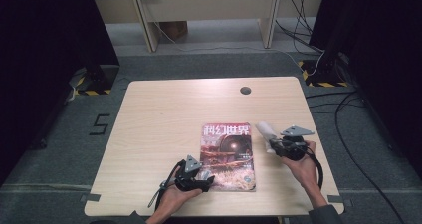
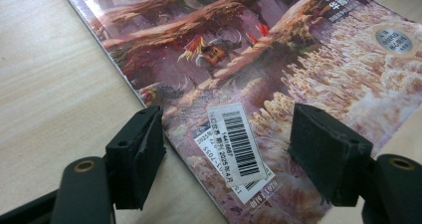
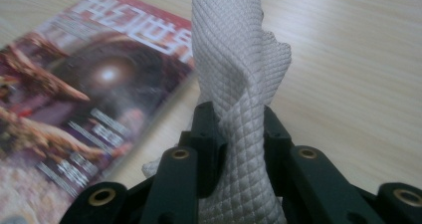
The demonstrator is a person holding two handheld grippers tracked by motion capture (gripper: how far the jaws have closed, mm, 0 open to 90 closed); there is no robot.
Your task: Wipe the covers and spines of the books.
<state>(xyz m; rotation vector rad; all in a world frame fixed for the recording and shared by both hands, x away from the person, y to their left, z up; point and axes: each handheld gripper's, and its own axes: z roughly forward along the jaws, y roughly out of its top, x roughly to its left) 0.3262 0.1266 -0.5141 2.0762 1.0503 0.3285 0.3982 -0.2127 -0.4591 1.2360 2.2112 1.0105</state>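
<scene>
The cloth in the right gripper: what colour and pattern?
White cloth with a fine diamond weave, clearest in the right gripper view.

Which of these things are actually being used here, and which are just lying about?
In use:
- white cloth, pinched in the right gripper
- magazine, flat on the table; the open left gripper sits over its barcode corner

Lying about:
- cables on the floor
- wooden furniture legs behind the table
</scene>
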